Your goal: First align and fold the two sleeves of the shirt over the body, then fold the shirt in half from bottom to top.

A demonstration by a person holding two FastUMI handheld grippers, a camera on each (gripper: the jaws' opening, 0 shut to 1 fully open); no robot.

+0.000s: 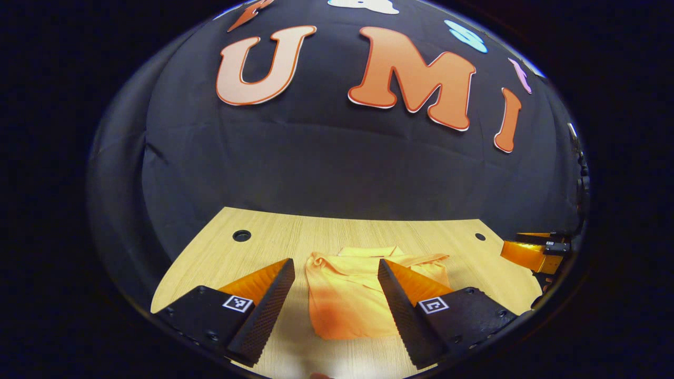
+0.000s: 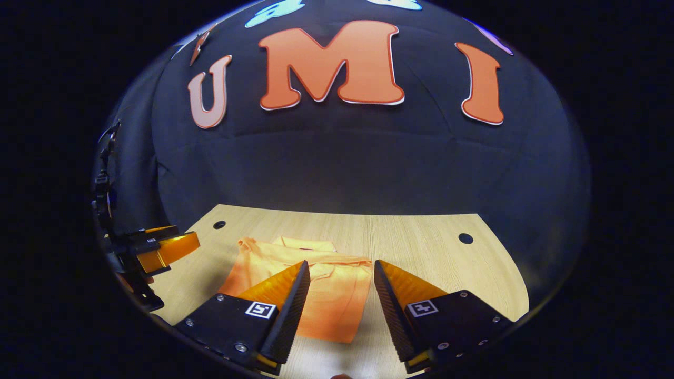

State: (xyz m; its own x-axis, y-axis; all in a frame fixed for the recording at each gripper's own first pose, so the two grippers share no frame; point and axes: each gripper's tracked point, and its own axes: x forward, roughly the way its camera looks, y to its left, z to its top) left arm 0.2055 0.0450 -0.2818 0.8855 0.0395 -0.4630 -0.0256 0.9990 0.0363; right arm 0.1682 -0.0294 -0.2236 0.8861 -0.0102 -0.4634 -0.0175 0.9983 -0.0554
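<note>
Black cloth wall at the back, light wood table (image 1: 274,245) in front of it, that's the whole booth. Starting at the jaws: the left gripper (image 1: 336,273) is spread wide with nothing between its fingers, hanging over the near part of the table, and the orange shirt (image 1: 347,300) lies flat right in the gap it looks through. Same story for the right gripper (image 2: 341,275), fingers parted, holding nothing, hovering above the near edge of the shirt (image 2: 331,300). The shirt itself sits in the middle of the table toward the near side, collar at the far end, and it already looks narrowed into a rough rectangle with both sleeves folded in over the body; the bottom hem is the near edge and it's lying flat, so the bottom-to-top fold isn't done. Moving outward, in the left gripper view the other gripper pokes in at the far right edge, off the shirt, and in the right gripper view the left one shows at the left edge, also clear of the cloth. Beyond that there are just a few small round holes in the tabletop near the far corners, one at (image 1: 241,235) and one at (image 2: 465,238). Nothing sits on the shirt or blocks either gripper's path down to it.
</note>
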